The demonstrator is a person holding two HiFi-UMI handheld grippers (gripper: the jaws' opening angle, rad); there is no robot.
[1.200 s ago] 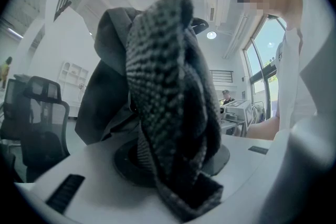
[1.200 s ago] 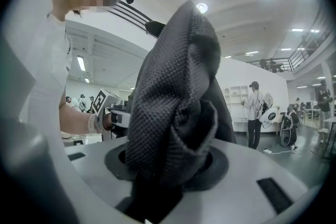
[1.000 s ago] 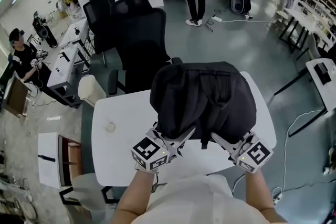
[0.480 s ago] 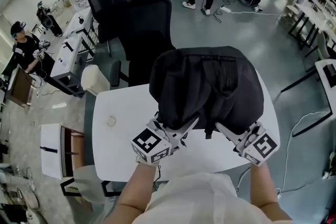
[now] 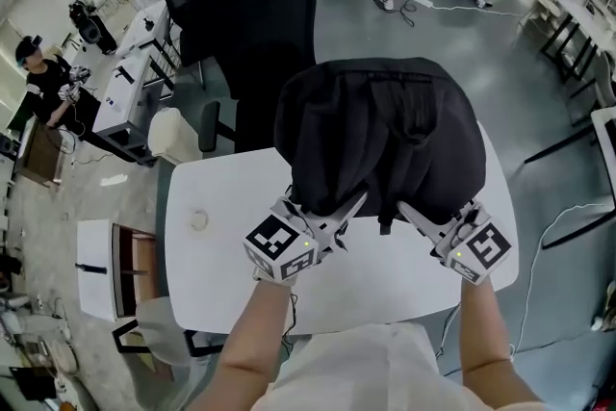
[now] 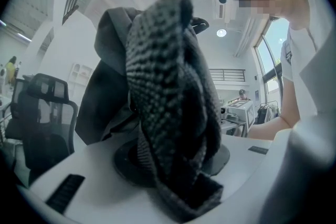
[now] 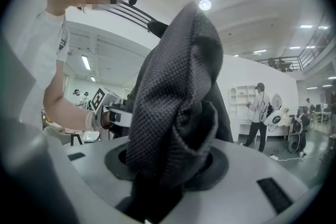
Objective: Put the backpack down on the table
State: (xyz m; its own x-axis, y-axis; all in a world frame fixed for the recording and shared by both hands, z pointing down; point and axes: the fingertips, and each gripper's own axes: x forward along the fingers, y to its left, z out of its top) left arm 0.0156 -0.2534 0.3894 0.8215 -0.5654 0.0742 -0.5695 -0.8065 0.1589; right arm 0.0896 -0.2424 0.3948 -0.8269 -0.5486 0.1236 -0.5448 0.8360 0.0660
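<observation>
At frame centre, the left gripper and right gripper, both pinching the black woven-fabric backpack, should be lowering it evenly onto the white rounded-corner table.

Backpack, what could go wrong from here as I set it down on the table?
The backpack hangs only from fabric bunched in the left claw and right claw; it may slip. It looks to overhang the far edge of the table by the chair, so it might topple off.
</observation>
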